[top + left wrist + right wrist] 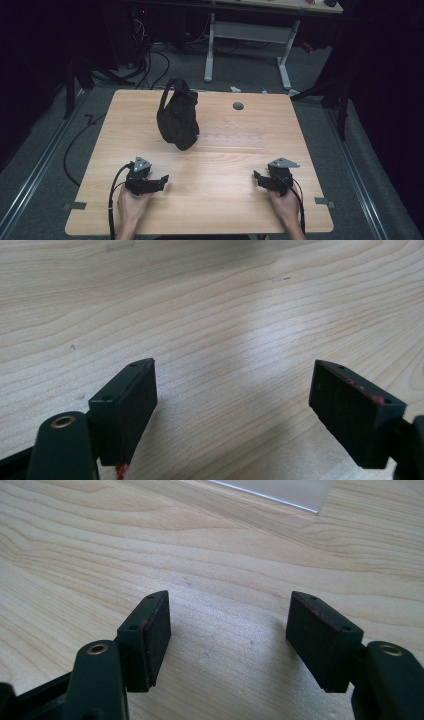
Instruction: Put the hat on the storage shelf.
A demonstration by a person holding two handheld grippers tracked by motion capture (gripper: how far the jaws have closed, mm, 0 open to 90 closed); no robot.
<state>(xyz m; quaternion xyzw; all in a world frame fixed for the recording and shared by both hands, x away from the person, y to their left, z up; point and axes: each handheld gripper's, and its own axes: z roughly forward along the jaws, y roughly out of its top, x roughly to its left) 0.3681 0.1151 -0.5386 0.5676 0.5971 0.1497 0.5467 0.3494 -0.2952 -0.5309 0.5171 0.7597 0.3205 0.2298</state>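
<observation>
Sitting upper-left of centre on the tabletop [210, 165]: black bag [177, 117], soft and floppy, probably light. Best hold looks like the top strap. Left hand-held gripper [161, 181] and right hand-held gripper [258, 178] both wide open, empty, low in frame.

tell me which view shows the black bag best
The high view: the black bag stands whole on the table, strap up. The left and right gripper views look at bare wood between open jaws, not toward the bag.
</observation>
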